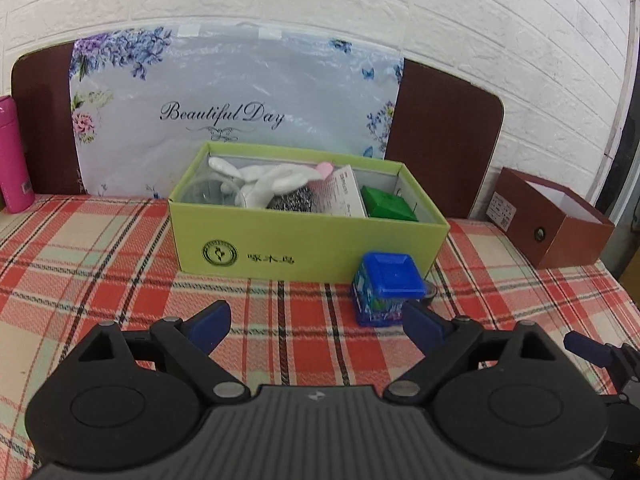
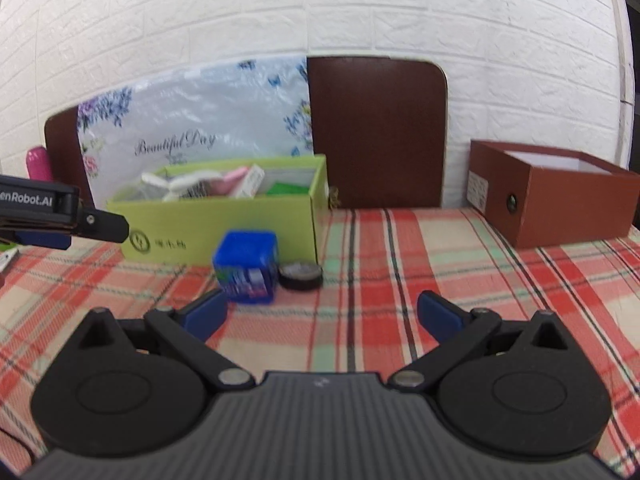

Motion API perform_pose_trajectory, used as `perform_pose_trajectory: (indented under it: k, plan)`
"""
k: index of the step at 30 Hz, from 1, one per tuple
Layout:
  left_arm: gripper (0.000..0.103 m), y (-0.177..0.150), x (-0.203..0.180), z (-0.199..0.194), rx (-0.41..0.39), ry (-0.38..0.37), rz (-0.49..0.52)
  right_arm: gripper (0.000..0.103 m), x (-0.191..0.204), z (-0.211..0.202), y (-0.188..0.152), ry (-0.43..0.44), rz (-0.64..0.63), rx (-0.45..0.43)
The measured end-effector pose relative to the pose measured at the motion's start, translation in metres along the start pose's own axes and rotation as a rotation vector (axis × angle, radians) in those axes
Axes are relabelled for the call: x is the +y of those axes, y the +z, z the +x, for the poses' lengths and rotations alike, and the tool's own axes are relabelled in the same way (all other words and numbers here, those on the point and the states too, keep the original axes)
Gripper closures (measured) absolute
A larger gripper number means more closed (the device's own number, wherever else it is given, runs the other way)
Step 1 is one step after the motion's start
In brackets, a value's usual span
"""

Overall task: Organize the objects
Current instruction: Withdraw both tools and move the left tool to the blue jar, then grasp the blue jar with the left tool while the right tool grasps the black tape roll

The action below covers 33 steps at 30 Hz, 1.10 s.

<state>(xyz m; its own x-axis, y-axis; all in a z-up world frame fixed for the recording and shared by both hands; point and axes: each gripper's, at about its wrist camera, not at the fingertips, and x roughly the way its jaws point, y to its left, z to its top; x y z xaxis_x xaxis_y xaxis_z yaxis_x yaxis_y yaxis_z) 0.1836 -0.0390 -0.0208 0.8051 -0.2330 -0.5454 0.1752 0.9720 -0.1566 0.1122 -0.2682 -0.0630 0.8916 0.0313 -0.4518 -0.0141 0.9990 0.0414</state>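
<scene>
A green open box [image 1: 308,248] stands on the plaid cloth, holding a white plush toy [image 1: 264,182], a steel scourer [image 1: 292,200], a paper packet and a green block [image 1: 388,202]. A blue-lidded small box [image 1: 386,288] stands in front of its right end, with a round black tin [image 2: 301,276] beside it. My left gripper [image 1: 316,324] is open and empty, just short of the blue box. My right gripper [image 2: 322,314] is open and empty, with the blue box [image 2: 247,266] near its left finger. The green box [image 2: 224,216] shows in the right wrist view too.
A brown open box [image 1: 552,224] [image 2: 556,192] stands at the right by the table edge. A pink bottle [image 1: 14,156] stands far left. A floral bag [image 1: 236,108] and dark board [image 2: 378,132] lean on the white brick wall. The left gripper's body [image 2: 60,216] shows at the left.
</scene>
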Motion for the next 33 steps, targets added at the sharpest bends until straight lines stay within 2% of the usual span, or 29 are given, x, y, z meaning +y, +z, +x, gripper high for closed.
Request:
perform_pose_trajectory:
  k: [7,11,13,15,17,18,20,25,31,33]
  plan:
    - [0.007,-0.009,-0.031,0.038,0.037,-0.071,0.013,0.0,-0.009,-0.007,-0.027,-0.059,-0.001,0.046]
    - [0.008,0.002,-0.056,0.073,0.014,-0.081,0.058,0.0,-0.018,-0.011,-0.03,-0.077,-0.001,0.053]
    - [0.012,0.007,-0.061,0.092,0.018,-0.066,0.057,0.0,-0.024,-0.013,-0.029,-0.073,0.013,0.053]
    - [0.029,0.012,-0.061,0.108,0.048,-0.066,0.043,0.0,-0.028,-0.014,-0.028,-0.06,0.025,0.053]
    - [0.04,0.015,-0.058,0.118,0.076,-0.079,0.026,0.0,-0.03,-0.012,-0.026,-0.045,0.017,0.054]
    - [0.041,0.015,-0.057,0.12,0.079,-0.079,0.03,0.0,-0.03,-0.011,-0.025,-0.038,0.009,0.053]
    - [0.041,0.015,-0.051,0.118,0.081,-0.101,0.029,0.0,-0.028,-0.006,-0.023,-0.019,-0.006,0.055]
    - [0.042,0.003,-0.03,0.088,0.114,-0.131,0.062,0.004,-0.024,0.025,-0.013,0.096,-0.057,0.064]
    - [0.042,-0.02,0.007,0.039,0.121,-0.13,0.041,0.022,-0.015,0.096,0.008,0.161,-0.123,0.116]
    - [0.042,-0.024,0.016,0.03,0.128,-0.134,0.039,0.022,-0.008,0.117,0.015,0.172,-0.161,0.119]
